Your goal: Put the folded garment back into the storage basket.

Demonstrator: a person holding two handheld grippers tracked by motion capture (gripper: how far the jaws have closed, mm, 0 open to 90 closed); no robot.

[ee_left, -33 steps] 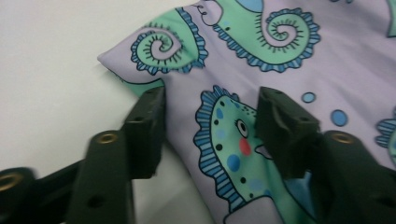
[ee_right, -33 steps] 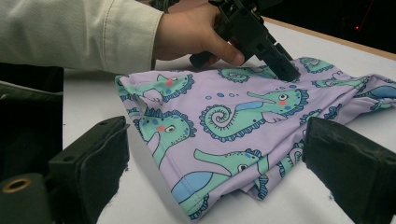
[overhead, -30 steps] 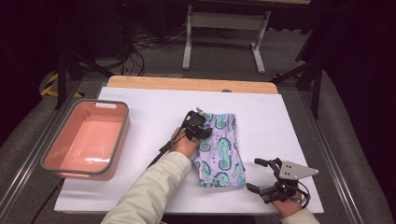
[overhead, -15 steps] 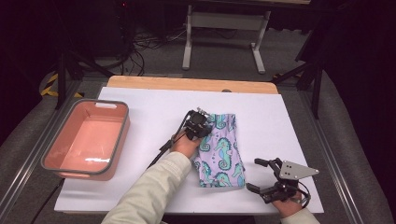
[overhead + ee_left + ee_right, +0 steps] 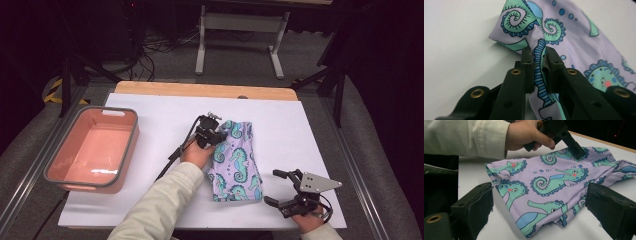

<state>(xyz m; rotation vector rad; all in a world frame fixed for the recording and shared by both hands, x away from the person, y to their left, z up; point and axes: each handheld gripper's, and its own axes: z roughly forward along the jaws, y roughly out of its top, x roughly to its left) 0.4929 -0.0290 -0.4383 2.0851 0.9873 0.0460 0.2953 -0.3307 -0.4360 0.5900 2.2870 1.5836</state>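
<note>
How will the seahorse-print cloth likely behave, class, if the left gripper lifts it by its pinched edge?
Probably floppy: the seahorse-print cloth already puckers into a ridge between the left gripper fingers. Likely light, since it looks thin and lies flat in folded layers. It may drape and unfold when raised.

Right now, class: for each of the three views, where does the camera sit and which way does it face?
High view: above the table, looking forward and down; sleeve, left gripper, right gripper.
Left gripper view: on that gripper, along jaws shut on the cloth.
Right gripper view: on the right gripper, low, facing the cloth; open jaws, the other hand.
All three share the cloth.
</note>
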